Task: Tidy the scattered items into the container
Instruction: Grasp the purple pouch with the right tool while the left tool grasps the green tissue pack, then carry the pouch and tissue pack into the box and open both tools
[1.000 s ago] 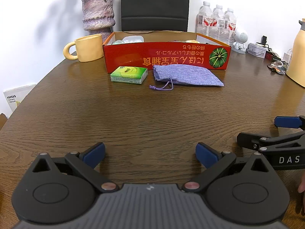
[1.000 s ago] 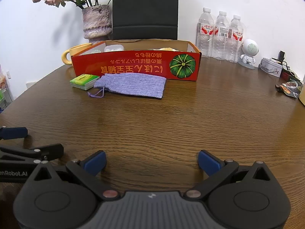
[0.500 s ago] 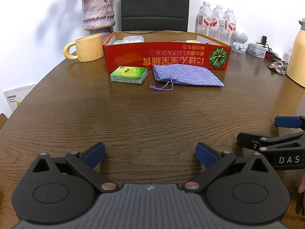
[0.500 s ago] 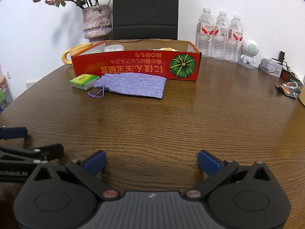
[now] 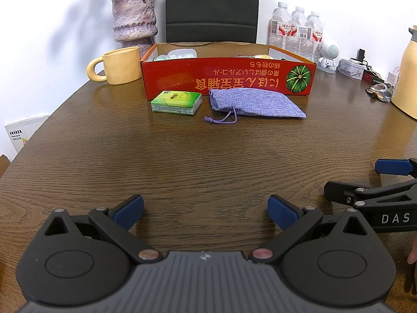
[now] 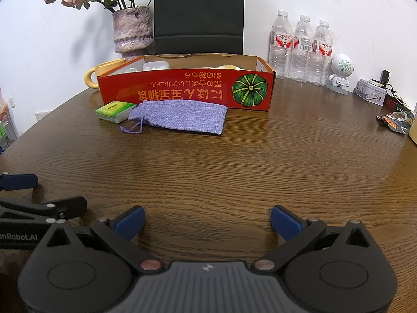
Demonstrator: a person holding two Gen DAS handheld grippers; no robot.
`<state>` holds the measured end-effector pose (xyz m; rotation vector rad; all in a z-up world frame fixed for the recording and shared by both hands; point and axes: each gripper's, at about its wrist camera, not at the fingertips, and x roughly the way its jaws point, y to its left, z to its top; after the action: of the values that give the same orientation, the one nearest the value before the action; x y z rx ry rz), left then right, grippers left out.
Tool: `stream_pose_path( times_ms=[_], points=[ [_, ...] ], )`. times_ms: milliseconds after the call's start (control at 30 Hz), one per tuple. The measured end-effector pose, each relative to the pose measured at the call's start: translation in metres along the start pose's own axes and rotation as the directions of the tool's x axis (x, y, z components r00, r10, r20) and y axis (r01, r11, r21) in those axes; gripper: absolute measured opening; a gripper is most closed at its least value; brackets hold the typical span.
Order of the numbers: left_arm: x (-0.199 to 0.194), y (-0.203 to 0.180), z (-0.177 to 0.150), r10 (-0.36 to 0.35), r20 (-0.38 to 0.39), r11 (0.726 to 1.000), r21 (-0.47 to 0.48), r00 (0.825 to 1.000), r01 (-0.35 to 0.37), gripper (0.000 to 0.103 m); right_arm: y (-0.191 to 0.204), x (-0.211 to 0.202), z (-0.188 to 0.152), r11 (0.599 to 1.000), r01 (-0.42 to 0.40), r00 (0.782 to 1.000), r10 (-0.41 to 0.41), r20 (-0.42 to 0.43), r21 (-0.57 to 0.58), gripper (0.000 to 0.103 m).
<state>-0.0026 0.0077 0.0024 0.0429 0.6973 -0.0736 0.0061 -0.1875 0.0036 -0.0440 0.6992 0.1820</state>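
Observation:
A red cardboard box (image 5: 226, 80) (image 6: 185, 90) with a pumpkin picture stands at the far side of the brown table and holds several items. In front of it lie a green tissue pack (image 5: 177, 102) (image 6: 114, 110) and a purple drawstring pouch (image 5: 254, 103) (image 6: 182, 115). My left gripper (image 5: 205, 212) is open and empty, low over the near table, far from both items. My right gripper (image 6: 207, 220) is open and empty beside it, also near the front edge.
A yellow mug (image 5: 120, 65) and a vase (image 5: 134, 18) stand left of the box. Water bottles (image 6: 301, 49), a small white robot figure (image 6: 340, 73), a tin and a wrapper (image 6: 394, 121) are at the right. A cream jug (image 5: 406, 75) is far right.

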Motion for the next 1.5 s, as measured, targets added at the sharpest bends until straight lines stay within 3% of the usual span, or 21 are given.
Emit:
stream_pose_path(
  times_ms=[267, 400, 467, 567, 633, 733, 800, 833, 867, 933, 967, 1000, 1033, 1133, 1233, 1333, 1400, 1500],
  points=[
    [0.004, 0.003, 0.004, -0.012, 0.002, 1.000, 0.015, 1.000, 0.012, 0.103, 0.001, 0.001, 0.001, 1.000, 0.001, 1.000, -0.001, 0.000, -0.003, 0.103],
    [0.023, 0.030, 0.043, -0.081, 0.019, 0.996, -0.021, 0.997, 0.081, 0.103, 0.000, 0.002, 0.014, 0.999, -0.045, 0.999, 0.045, 0.006, -0.031, 0.101],
    [0.043, 0.047, 0.074, -0.107, 0.039, 0.992, -0.062, 0.994, 0.109, 0.103, 0.002, 0.001, 0.034, 0.994, -0.095, 0.991, 0.100, 0.092, -0.054, 0.102],
    [0.082, 0.051, 0.112, -0.060, 0.019, 0.997, -0.040, 0.998, 0.061, 0.103, 0.019, 0.019, 0.067, 0.982, -0.107, 0.978, 0.133, 0.159, -0.157, 0.101],
    [0.104, 0.048, 0.125, -0.057, -0.014, 0.998, 0.001, 0.998, 0.057, 0.102, 0.034, 0.044, 0.084, 0.964, -0.089, 0.983, 0.126, 0.135, -0.251, 0.099],
    [0.131, 0.044, 0.130, -0.092, -0.075, 0.993, 0.060, 0.993, 0.097, 0.097, 0.049, 0.080, 0.098, 0.921, -0.116, 0.988, 0.144, 0.050, -0.371, 0.088],
    [0.138, 0.045, 0.129, -0.093, -0.071, 0.992, 0.078, 0.993, 0.099, 0.091, 0.054, 0.097, 0.101, 0.906, -0.122, 0.990, 0.138, 0.012, -0.405, 0.086],
    [0.139, 0.046, 0.129, -0.096, -0.061, 0.991, 0.084, 0.994, 0.101, 0.085, 0.054, 0.104, 0.103, 0.904, -0.128, 0.990, 0.139, -0.002, -0.409, 0.087],
    [0.141, 0.046, 0.128, -0.098, -0.051, 0.991, 0.090, 0.994, 0.102, 0.069, 0.051, 0.110, 0.106, 0.907, -0.149, 0.988, 0.157, -0.013, -0.394, 0.087],
    [0.140, 0.045, 0.126, -0.108, -0.038, 0.988, 0.105, 0.993, 0.111, 0.066, 0.045, 0.116, 0.112, 0.922, -0.181, 0.983, 0.177, -0.044, -0.342, 0.083],
    [0.140, 0.045, 0.125, -0.114, -0.033, 0.987, 0.113, 0.993, 0.117, 0.065, 0.039, 0.120, 0.115, 0.934, -0.204, 0.979, 0.195, -0.061, -0.293, 0.066],
    [0.138, 0.044, 0.124, -0.118, -0.030, 0.985, 0.120, 0.993, 0.121, 0.065, 0.030, 0.121, 0.118, 0.943, -0.241, 0.970, 0.231, -0.069, -0.230, 0.028],
    [0.136, 0.042, 0.122, -0.121, -0.034, 0.985, 0.120, 0.992, 0.124, 0.064, 0.023, 0.121, 0.119, 0.948, -0.261, 0.965, 0.253, -0.065, -0.183, 0.012],
    [0.112, 0.038, 0.127, -0.160, -0.011, 0.982, 0.101, 0.987, 0.160, 0.063, 0.010, 0.110, 0.121, 0.959, -0.249, 0.969, 0.245, -0.045, -0.137, 0.002],
    [0.074, 0.033, 0.139, -0.214, 0.066, 0.974, 0.097, 0.975, 0.207, 0.063, 0.000, 0.074, 0.127, 0.964, -0.222, 0.971, 0.232, 0.058, -0.143, 0.002],
    [0.052, 0.031, 0.175, -0.245, 0.141, 0.967, 0.105, 0.959, 0.231, 0.063, -0.012, 0.037, 0.152, 0.969, -0.204, 0.956, 0.228, 0.184, -0.140, 0.001],
    [0.055, 0.032, 0.205, -0.255, 0.158, 0.964, 0.113, 0.954, 0.240, 0.063, -0.018, 0.024, 0.178, 0.970, -0.185, 0.946, 0.219, 0.240, -0.155, 0.001],
    [0.092, 0.030, 0.239, -0.223, 0.101, 0.973, 0.079, 0.970, 0.216, 0.063, -0.022, 0.023, 0.218, 0.970, -0.120, 0.939, 0.180, 0.293, -0.209, 0.001]
  ],
)
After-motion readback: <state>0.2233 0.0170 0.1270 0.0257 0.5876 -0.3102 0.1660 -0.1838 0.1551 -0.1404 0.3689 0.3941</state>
